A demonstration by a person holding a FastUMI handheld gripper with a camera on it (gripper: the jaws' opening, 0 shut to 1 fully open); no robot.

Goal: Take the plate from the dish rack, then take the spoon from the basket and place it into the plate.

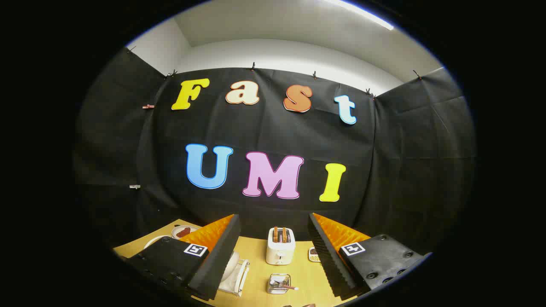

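I held the jaws (273, 256) wide apart with nothing between them, hovering above the pale wooden table (260, 273). Partly hidden behind the left finger, the white plate (231, 265) stood on edge in the clear dish rack (239, 279). Between the fingers sat the small clear basket (279, 284) with the spoon (285, 286) lying in it, and beyond it a white toaster (280, 246) holding two slices.

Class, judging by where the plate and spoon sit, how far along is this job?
Nothing looks done. The plate stands in the dish rack; the spoon lies in the basket. The gripper holds nothing, jaws open above the table. Both pickups remain.
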